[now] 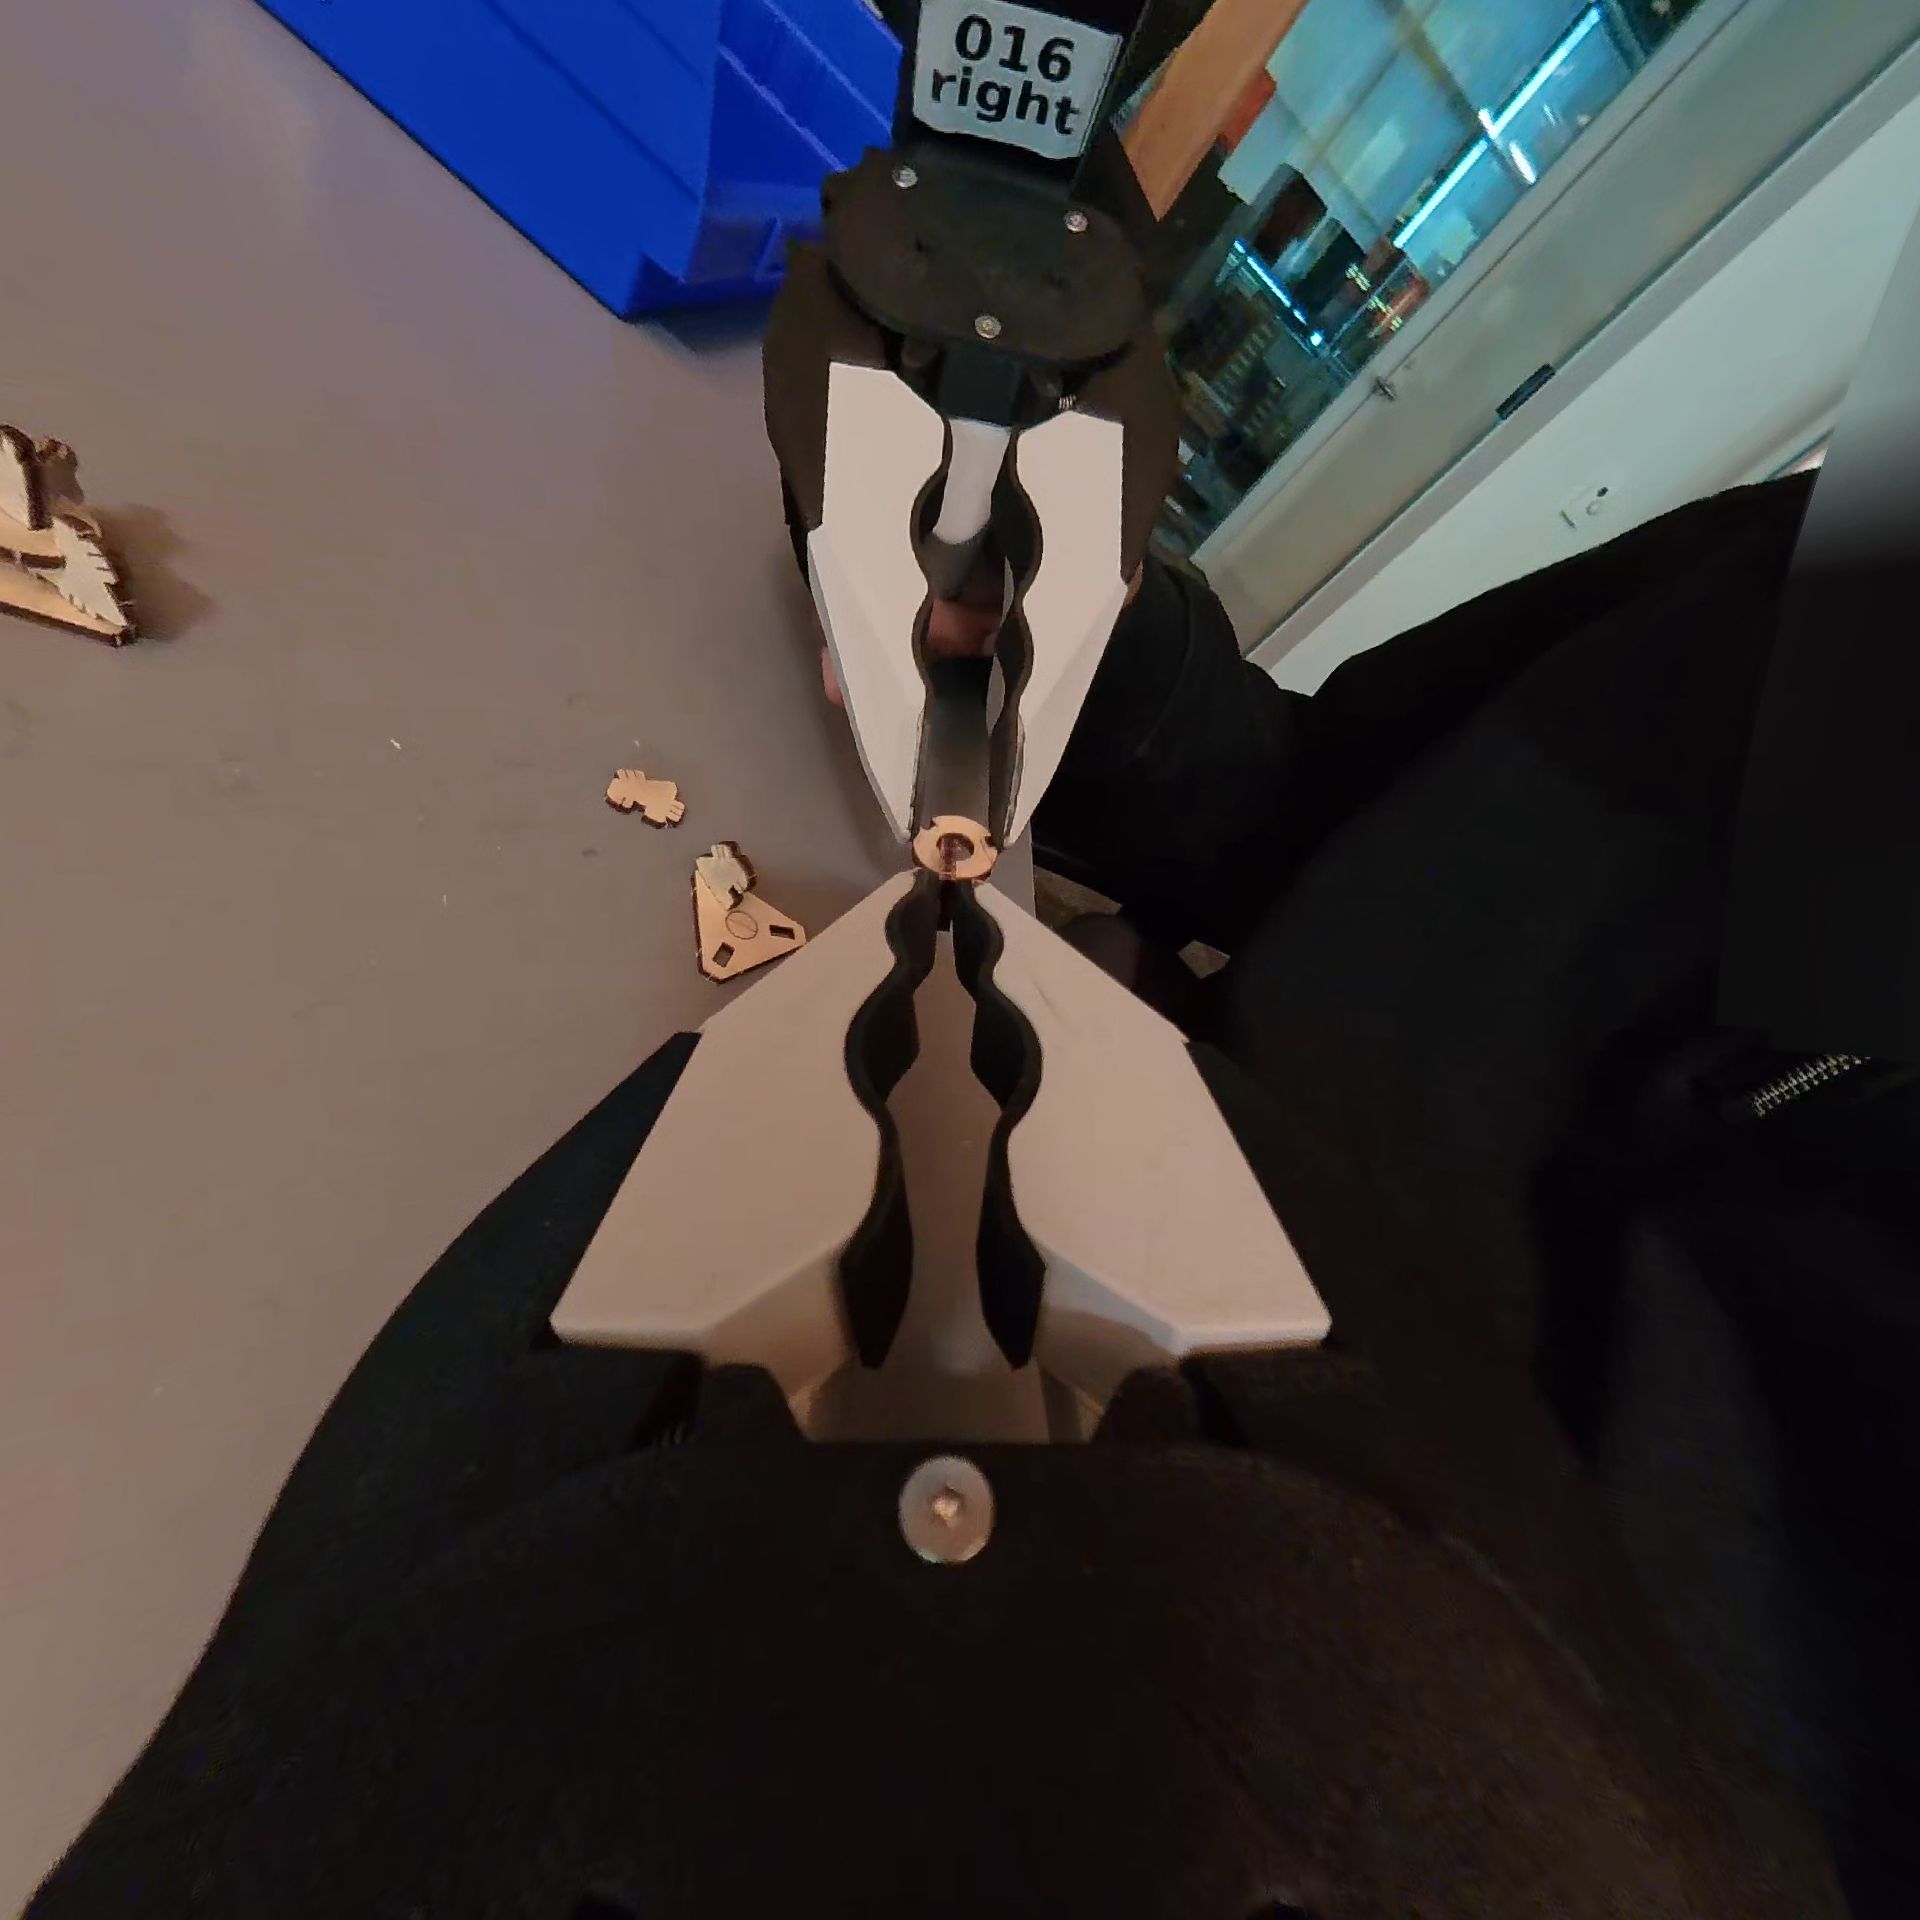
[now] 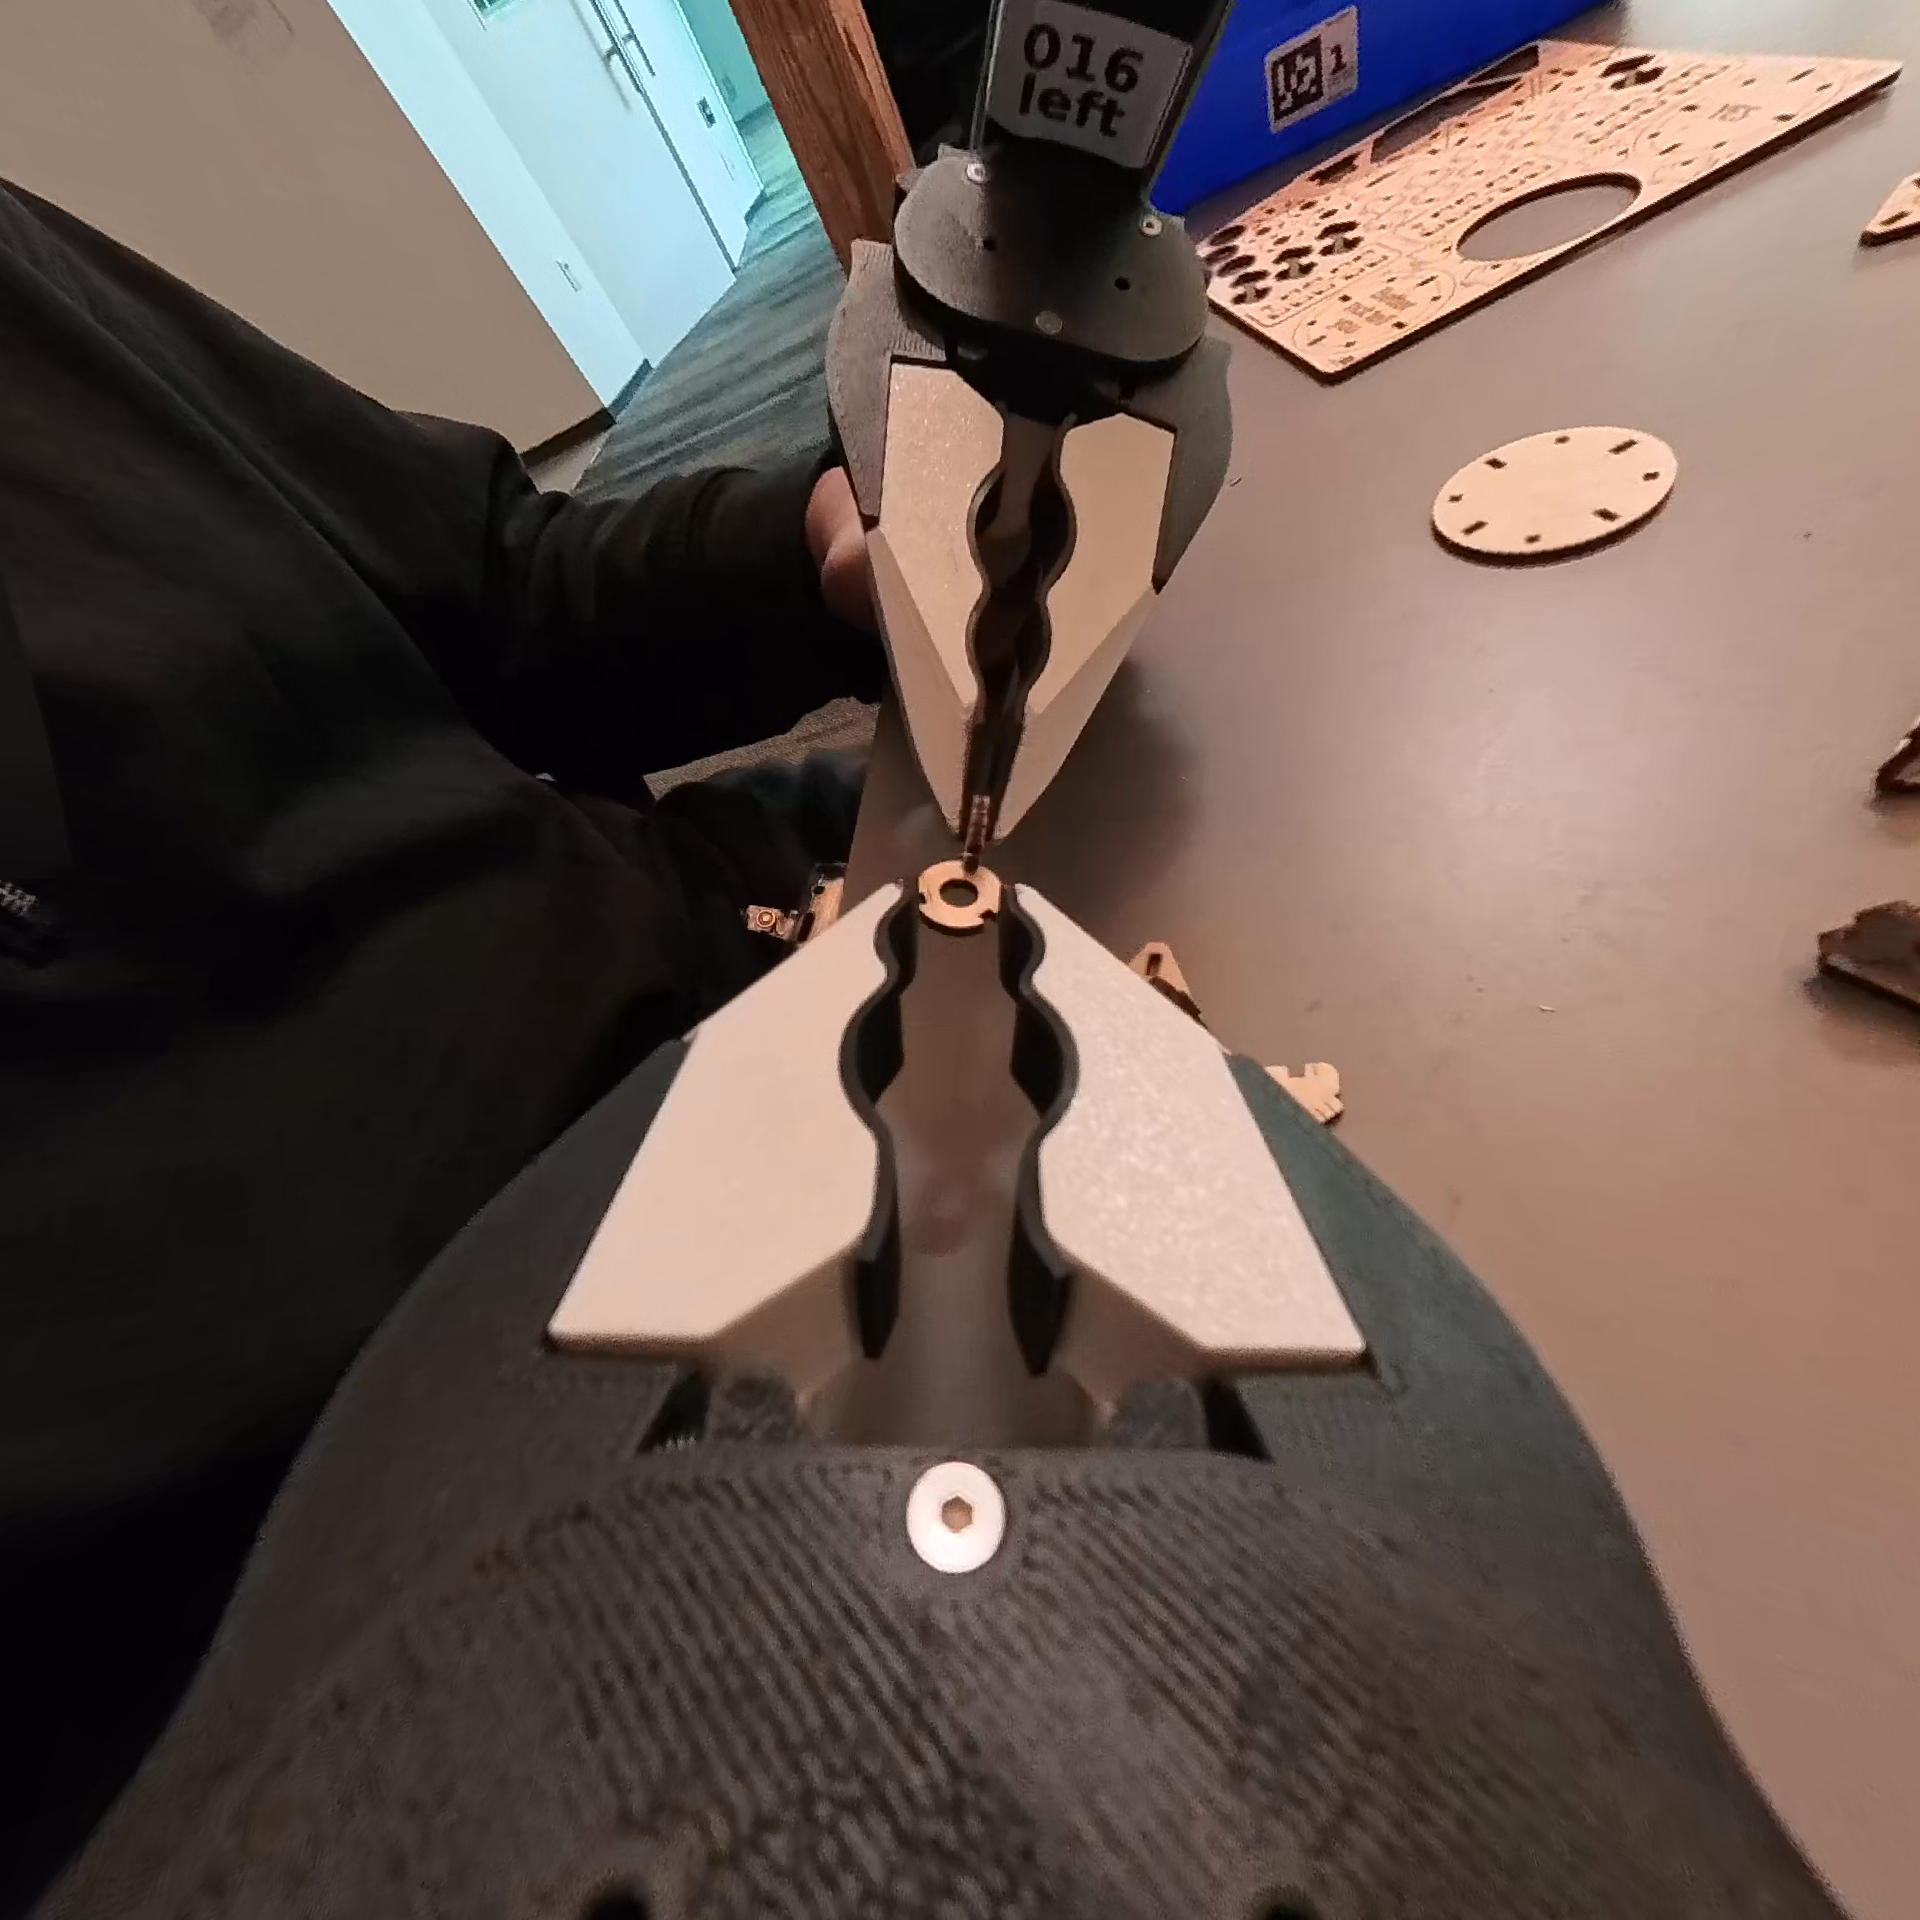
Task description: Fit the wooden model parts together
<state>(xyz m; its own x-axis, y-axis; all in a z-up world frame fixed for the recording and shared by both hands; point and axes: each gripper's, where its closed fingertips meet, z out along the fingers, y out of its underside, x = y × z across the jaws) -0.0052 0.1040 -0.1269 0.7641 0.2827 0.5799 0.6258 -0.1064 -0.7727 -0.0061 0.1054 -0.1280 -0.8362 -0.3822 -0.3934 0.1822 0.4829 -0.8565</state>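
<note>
Two grippers met tip to tip above the counter (image 1: pixel 312 416) edge. In the left wrist view, the left gripper (image 1: pixel 943 902) pinched a thin wooden pin (image 1: pixel 948 868). In the right wrist view, the right gripper (image 2: pixel 958 902) narrowly clamped a notched wooden ring (image 2: pixel 958 896), the pin touching its rim.

both grippers, left (image 1: pixel 940 894) and right (image 2: pixel 958 899): white wedge fingers, wavy black pads, textured black bodies, silver screws; black zip-up sleeves.

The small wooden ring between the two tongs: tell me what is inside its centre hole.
The wooden ring, held by the right tongs, shows a thin dark pin from the shut left tongs in its hole. The right wrist view doesn't confirm this.
</note>
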